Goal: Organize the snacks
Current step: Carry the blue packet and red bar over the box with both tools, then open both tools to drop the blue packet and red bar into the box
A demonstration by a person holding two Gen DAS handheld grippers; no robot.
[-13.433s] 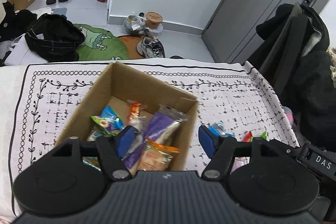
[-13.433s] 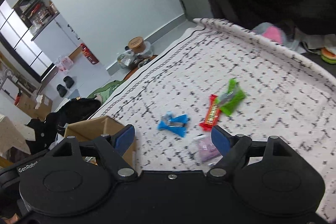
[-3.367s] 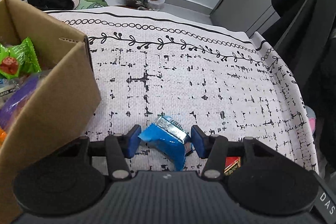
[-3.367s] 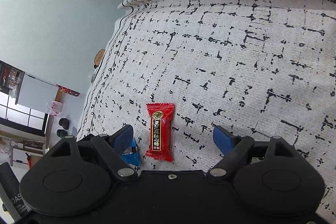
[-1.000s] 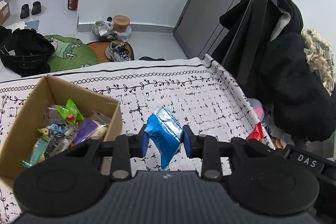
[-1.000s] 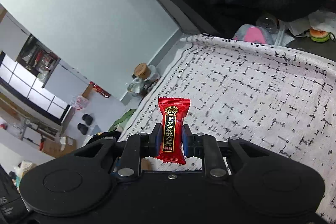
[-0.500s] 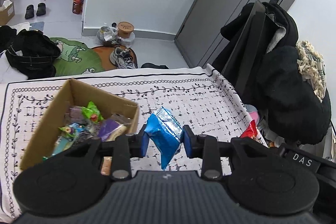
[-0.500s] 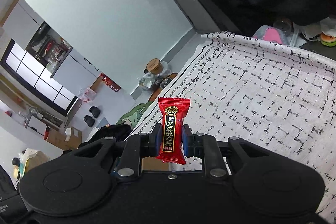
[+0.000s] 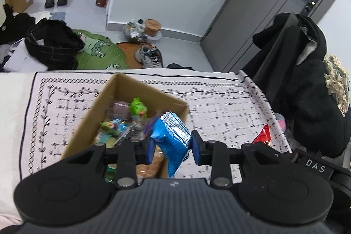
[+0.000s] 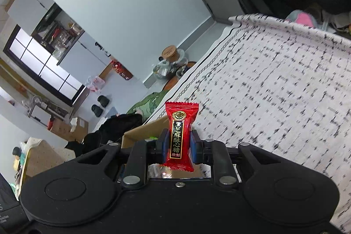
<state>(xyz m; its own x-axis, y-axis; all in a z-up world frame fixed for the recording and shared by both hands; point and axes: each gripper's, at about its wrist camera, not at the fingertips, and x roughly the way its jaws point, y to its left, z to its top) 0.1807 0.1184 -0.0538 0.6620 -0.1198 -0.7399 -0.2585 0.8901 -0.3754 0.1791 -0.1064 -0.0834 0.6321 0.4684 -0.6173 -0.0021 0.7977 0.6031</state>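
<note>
My left gripper (image 9: 172, 146) is shut on a blue snack packet (image 9: 171, 137) and holds it in the air over the right near part of an open cardboard box (image 9: 98, 102). The box stands on the patterned white cloth (image 9: 219, 106) and holds several wrapped snacks, among them a green one (image 9: 138, 108). My right gripper (image 10: 178, 147) is shut on a red candy bar (image 10: 179, 135), held upright above the cloth (image 10: 274, 91). A corner of the box (image 10: 142, 131) shows just behind it. The red candy's tip also shows in the left wrist view (image 9: 263, 135).
Dark coats (image 9: 307, 91) hang over a chair right of the table. Beyond the table's far edge the floor holds a black bag (image 9: 52, 45), a green mat (image 9: 96, 54), a sneaker (image 9: 149, 56) and a jar (image 9: 152, 25).
My left gripper has carried the blue packet leftward, so the box now lies right under it. My right gripper has moved toward the box with the red candy still clamped.
</note>
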